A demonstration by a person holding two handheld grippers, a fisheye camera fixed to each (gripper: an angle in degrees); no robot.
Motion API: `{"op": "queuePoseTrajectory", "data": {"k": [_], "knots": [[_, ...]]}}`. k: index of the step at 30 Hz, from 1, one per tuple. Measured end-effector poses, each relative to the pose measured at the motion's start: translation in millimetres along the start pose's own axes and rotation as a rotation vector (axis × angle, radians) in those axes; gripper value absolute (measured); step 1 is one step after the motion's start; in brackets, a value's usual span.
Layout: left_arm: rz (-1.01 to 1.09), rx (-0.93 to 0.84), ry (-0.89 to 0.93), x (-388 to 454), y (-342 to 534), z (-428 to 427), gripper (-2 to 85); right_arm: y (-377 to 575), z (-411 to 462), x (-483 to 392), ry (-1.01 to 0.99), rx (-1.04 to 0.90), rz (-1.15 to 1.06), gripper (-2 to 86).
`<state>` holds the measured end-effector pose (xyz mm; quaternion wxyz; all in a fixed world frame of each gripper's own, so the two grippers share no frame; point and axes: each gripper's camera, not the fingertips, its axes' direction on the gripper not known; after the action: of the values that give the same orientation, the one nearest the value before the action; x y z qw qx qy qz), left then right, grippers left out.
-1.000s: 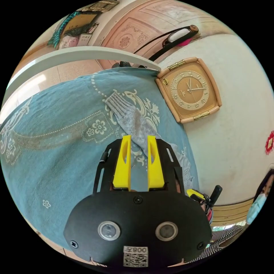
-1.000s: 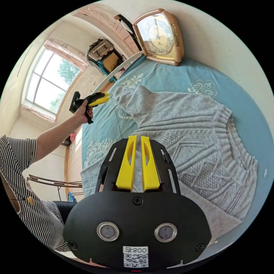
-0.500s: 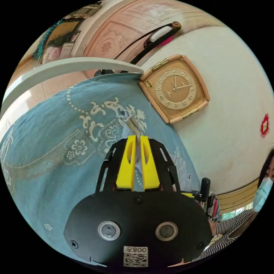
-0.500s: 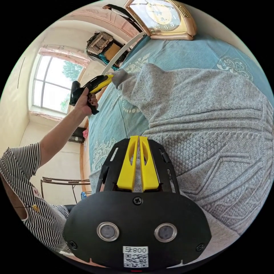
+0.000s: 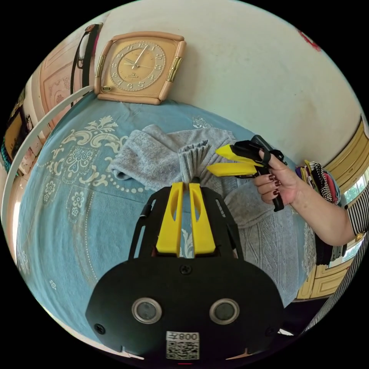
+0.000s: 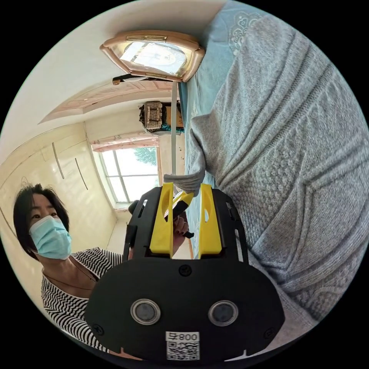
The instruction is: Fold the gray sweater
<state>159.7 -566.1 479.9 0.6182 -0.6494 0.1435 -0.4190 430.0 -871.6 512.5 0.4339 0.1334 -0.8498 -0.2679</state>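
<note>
The gray sweater lies lengthwise across a blue bedspread. The left gripper pinches its sleeve cuff, ribs pointing toward the clock; the right gripper hovers agape just beside it.

Our left gripper carries the cuff over the sweater — right gripper now open, free.

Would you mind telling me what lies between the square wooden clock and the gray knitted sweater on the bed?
In the left gripper view, only a bare strip of blue patterned bedspread lies between the square wooden clock and the gray knitted sweater.
</note>
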Motion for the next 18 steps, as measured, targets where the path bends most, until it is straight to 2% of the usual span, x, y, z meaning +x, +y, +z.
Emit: {"op": "queuePoseTrajectory", "data": {"k": [9,18], "knots": [[0.145,-0.049,-0.130,55,26,15,2.3,-14,-8,18,-0.011,-0.084,0.099,9.2],[0.178,-0.029,-0.164,91,39,14,2.4,-10,-13,-16,0.001,-0.152,-0.003,2.5]]}}
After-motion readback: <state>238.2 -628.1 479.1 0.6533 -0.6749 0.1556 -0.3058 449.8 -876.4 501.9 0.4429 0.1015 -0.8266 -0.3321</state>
